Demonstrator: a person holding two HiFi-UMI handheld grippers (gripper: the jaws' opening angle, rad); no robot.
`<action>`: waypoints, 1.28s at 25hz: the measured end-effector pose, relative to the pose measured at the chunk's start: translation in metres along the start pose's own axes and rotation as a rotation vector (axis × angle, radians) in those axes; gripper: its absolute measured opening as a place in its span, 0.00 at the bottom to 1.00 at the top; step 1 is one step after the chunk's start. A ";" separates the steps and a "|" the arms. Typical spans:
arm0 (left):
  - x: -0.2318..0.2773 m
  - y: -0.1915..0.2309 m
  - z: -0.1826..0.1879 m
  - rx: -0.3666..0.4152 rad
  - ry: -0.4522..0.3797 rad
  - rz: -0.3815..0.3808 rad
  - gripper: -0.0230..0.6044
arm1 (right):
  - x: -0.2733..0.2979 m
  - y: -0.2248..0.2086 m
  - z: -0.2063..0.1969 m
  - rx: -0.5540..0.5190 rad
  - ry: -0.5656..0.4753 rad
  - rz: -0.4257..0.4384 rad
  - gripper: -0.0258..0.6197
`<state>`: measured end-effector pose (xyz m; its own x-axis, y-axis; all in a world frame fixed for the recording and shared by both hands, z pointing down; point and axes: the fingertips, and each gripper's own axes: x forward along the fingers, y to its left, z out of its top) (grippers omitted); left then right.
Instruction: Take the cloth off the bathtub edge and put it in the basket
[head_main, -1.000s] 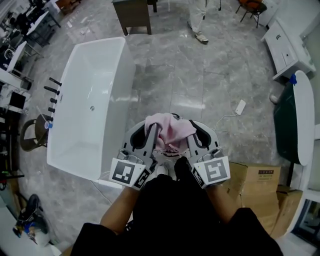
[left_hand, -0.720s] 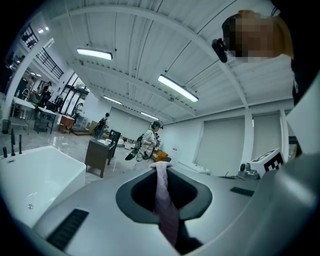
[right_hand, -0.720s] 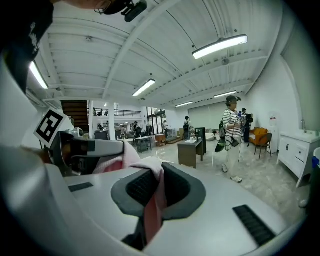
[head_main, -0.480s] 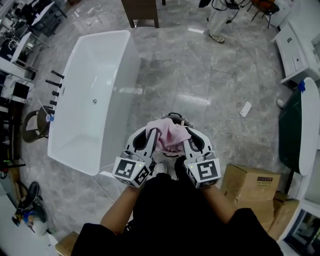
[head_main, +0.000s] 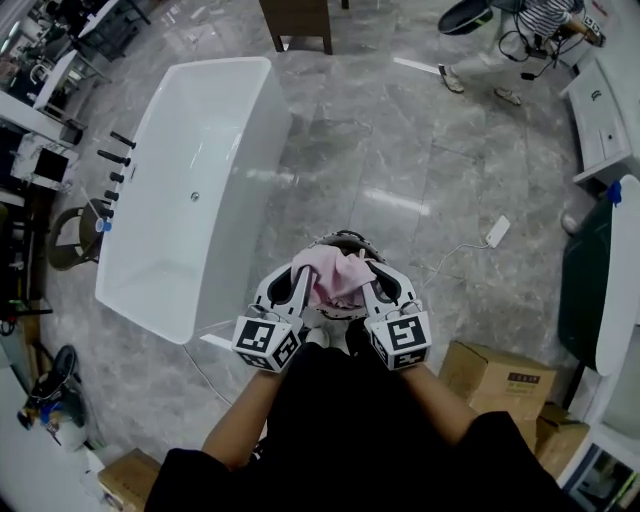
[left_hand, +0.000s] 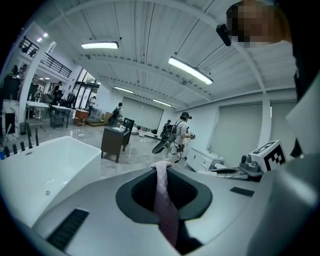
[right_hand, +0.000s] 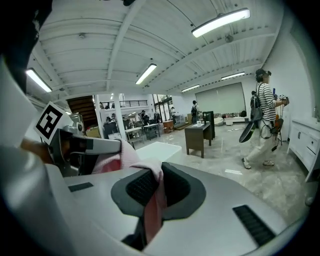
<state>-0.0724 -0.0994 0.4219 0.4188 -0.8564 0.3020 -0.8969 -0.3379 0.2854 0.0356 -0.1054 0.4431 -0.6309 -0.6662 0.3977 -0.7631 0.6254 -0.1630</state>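
A pink cloth (head_main: 335, 275) hangs bunched between my two grippers, close in front of my body and over the grey floor. The left gripper (head_main: 298, 282) is shut on its left side and the right gripper (head_main: 368, 284) on its right side. In the left gripper view a pink strip of cloth (left_hand: 164, 200) runs between the jaws of that gripper (left_hand: 161, 167). The right gripper view shows the cloth (right_hand: 154, 200) pinched in its gripper (right_hand: 152, 172) the same way. A dark round basket rim (head_main: 345, 237) peeks out just beyond the cloth. The white bathtub (head_main: 270, 150) stands at the left.
Black taps (head_main: 112, 180) line the tub's far left side. Cardboard boxes (head_main: 495, 380) sit on the floor at my right, with a white power strip (head_main: 497, 231) and its cord beyond them. A dark wooden cabinet (head_main: 297, 20) and a person (head_main: 500, 45) are at the far end.
Both grippers, still holding the cloth, have drawn closer together and stayed in front of my body. The view has shifted, the tub sits farther left, and the dark rim now shows.
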 end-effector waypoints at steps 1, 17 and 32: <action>0.003 0.000 -0.005 -0.001 0.006 0.010 0.10 | 0.002 -0.004 -0.003 0.001 0.008 0.004 0.10; 0.055 0.028 -0.095 -0.096 0.162 0.031 0.10 | 0.062 -0.023 -0.085 0.086 0.175 0.039 0.10; 0.104 0.095 -0.210 -0.143 0.311 0.043 0.10 | 0.142 -0.055 -0.185 0.132 0.311 -0.037 0.10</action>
<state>-0.0838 -0.1389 0.6714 0.4237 -0.7011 0.5736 -0.8951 -0.2269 0.3838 0.0138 -0.1594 0.6756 -0.5449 -0.5189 0.6587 -0.8092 0.5312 -0.2509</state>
